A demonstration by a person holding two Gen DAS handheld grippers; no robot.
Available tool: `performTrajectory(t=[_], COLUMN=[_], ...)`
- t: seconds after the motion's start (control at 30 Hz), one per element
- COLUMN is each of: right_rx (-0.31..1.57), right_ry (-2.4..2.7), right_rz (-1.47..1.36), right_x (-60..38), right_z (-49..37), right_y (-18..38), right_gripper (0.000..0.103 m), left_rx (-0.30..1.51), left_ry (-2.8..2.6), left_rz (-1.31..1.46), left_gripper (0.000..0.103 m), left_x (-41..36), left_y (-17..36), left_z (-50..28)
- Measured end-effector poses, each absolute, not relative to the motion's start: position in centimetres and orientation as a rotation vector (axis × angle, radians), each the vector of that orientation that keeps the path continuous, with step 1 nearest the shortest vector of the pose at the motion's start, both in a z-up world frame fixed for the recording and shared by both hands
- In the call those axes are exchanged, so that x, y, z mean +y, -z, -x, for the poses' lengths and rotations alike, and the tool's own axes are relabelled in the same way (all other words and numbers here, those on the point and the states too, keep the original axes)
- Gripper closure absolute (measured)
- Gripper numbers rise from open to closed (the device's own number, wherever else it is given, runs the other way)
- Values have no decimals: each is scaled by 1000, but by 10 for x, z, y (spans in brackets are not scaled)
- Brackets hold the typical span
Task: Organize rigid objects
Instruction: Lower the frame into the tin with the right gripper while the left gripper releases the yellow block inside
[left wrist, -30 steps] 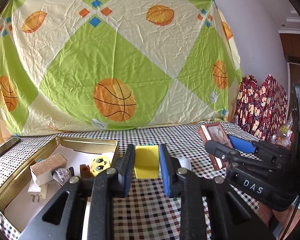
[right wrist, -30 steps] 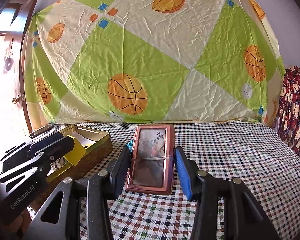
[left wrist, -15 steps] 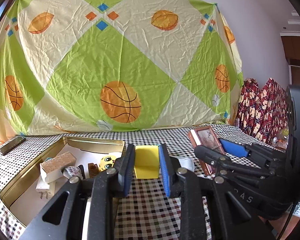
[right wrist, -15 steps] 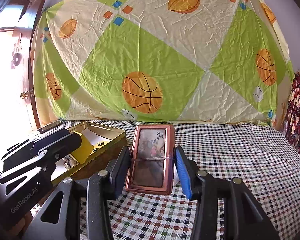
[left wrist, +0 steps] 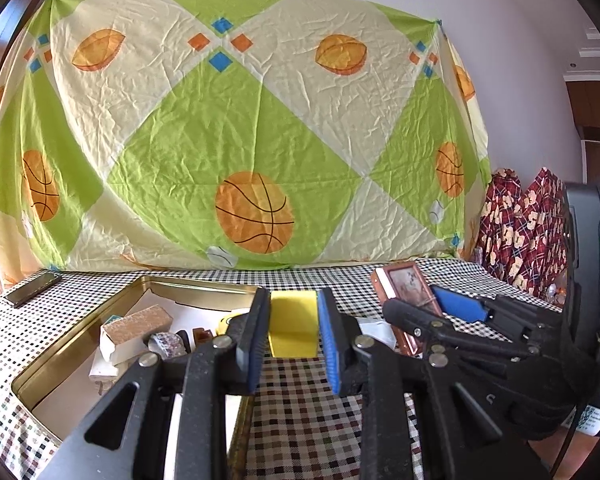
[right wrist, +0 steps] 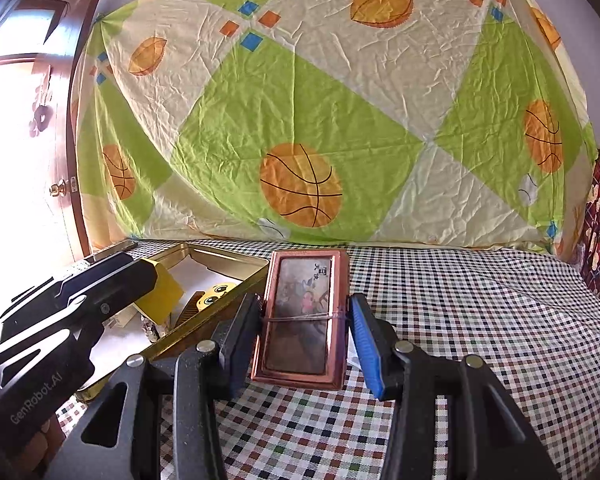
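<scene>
Both grippers loaded, beside an open gold tin on a checkered desk.

Left gripper clamped on a yellow block, blue-padded fingers pressed to its two sides, block lifted above the checkered desk at the near right rim of the gold tin. Right gripper closed on a copper-framed picture box, held upright by its long edges, thin band across its middle, above the cloth just right of the tin. Inside the tin: a cork-topped white box, a yellow cartoon-face toy, a white plug and small dark pieces, on a white liner. Dark flat bar on the desk at far left. Green-and-cream basketball sheet hung behind; red patterned fabric at right.
</scene>
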State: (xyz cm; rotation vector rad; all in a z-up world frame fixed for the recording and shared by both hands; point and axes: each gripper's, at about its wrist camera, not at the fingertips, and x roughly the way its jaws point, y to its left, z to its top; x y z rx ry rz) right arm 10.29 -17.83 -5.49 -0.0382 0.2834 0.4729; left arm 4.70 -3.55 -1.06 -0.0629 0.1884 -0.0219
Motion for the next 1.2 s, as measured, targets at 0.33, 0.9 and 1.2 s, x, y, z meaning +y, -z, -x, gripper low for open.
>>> performTrajectory(t=[0.33,0.9,1.2], right_rx=[265,242,238], right_ry=[-500,-533,-540], right_rz=[56,76,80], right_x=[-164,-145,-138], right_z=[-93,-82,-80], right_y=[54,52,52], right_gripper=[55,55,55], left_rx=[150,130,119], left_ry=[7,-6,-23], left_rz=[92,120,143], left_gripper=[80,80,80], left_x=[-24,-6,9], left_y=[9,8,6], left_z=[-35,-27,-20])
